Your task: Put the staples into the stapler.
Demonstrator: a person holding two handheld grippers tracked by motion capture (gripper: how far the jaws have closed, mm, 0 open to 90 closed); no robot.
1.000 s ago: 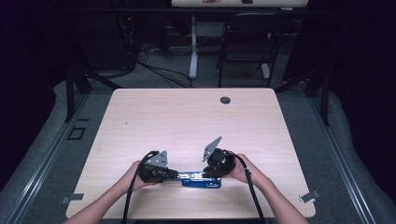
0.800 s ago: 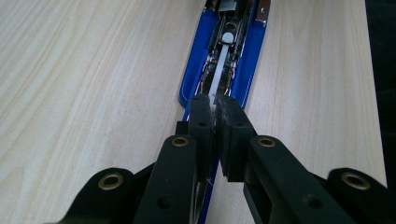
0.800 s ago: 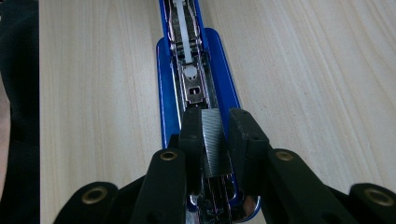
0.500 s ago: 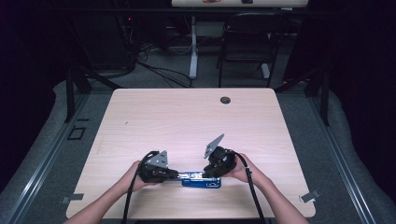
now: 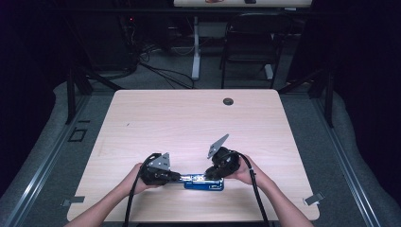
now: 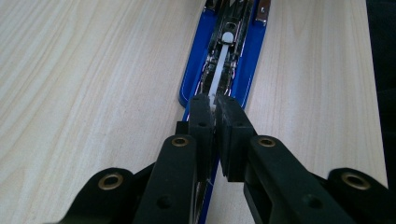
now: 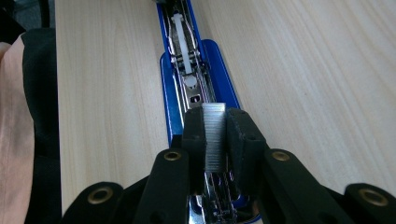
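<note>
An open blue stapler [image 5: 204,185] lies near the table's front edge, its metal staple channel facing up. My left gripper [image 5: 179,178] comes in from the left and is shut on the stapler's near end [image 6: 247,51], its jaws pinching the thin rail with the white strip. From the right, my right gripper [image 5: 211,176] is shut on a silver strip of staples [image 7: 215,135] just above the channel [image 7: 189,70]. Its jaws [image 7: 215,119] have just been closing with the strip between them. My left gripper's jaws [image 6: 215,105] stand almost together.
The light wood table [image 5: 189,123] has a round cable hole [image 5: 228,101] near its far edge. A chair [image 5: 250,42] and a desk leg stand beyond the table. A sleeve and a hand show at the left of the right gripper view.
</note>
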